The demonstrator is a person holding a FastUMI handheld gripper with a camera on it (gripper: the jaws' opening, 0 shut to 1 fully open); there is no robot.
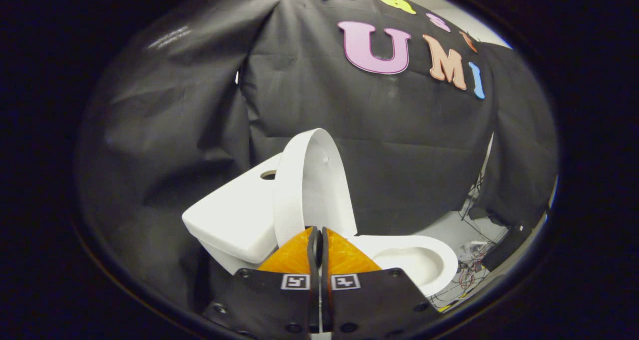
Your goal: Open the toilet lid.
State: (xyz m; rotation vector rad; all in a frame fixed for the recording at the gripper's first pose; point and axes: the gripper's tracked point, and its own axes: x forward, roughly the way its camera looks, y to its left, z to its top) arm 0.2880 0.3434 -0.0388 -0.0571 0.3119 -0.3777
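- Black cloth (389, 145) drapes the booth behind everything, and a pale floor (452, 230) with a tangle of loose cables (467, 275) shows past the bowl on the far side.
- Just ahead of my gripper (318, 237) stands a small white toilet (239, 225), its tank (234, 215) with a round hole on top and its open bowl (419, 260) lying beyond the fingers to one side.
- Its toilet lid (304, 190) stands raised, close to upright, its edge turned toward me and its inner face toward the bowl; it rises directly beyond the fingertips and seems to lean near the tank, though I cannot tell whether the two touch.
- My gripper's fingers are pressed together with only a thin dark slit between them, and nothing is pinched there.
- I judge the job done or all but done: the bowl is uncovered and the lid is up.
- As for handling, the lid looks like thin, rigid moulded plastic, light and smooth, so likely slippery under the pads. It swings on a hinge hidden behind the fingers.
- If I had to move it further, I would take it at the free curved rim at the top, farthest from the hinge, or simply nudge the inner face, gently, since a light lid near its balance point could drop back.
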